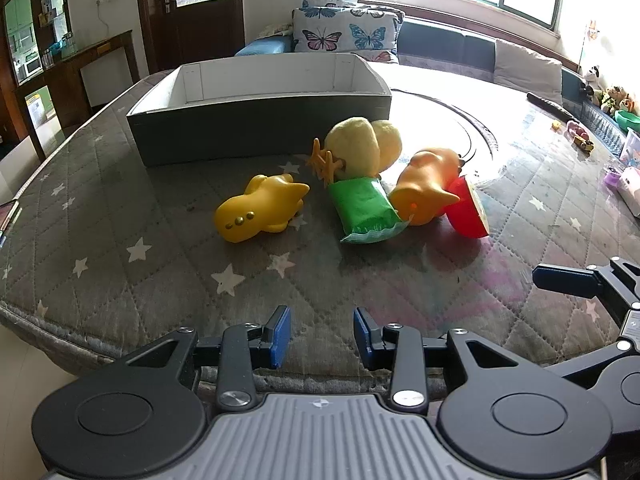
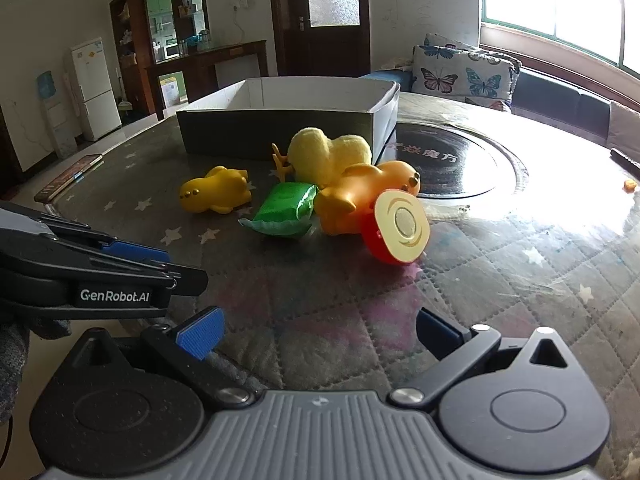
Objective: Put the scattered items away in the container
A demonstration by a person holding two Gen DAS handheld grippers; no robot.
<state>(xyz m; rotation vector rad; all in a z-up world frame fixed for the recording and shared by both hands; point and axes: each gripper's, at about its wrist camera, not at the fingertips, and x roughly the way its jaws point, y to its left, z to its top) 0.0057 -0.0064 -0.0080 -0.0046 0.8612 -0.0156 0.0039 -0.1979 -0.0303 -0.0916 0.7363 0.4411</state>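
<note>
Two grippers hover low over the near edge of a quilted table [image 1: 120, 208], both pointing toward the toys. The left gripper [image 1: 322, 336] is level, its blue pads parted with nothing between them. The right gripper [image 2: 316, 330] sits just beside it, its fingers spread wider and also empty; it is seen from the left wrist at the right edge.

Farthest back stands the box [image 1: 256, 128], a dark open carton with white inner walls. In front of it, touching one another, lie a plush chick [image 1: 362, 148], an orange duck [image 1: 424, 188], a green packet [image 1: 362, 206] and a red half-fruit [image 1: 468, 212] tipped on its side. A yellow duck [image 1: 260, 212] lies slightly apart to the left.
</note>
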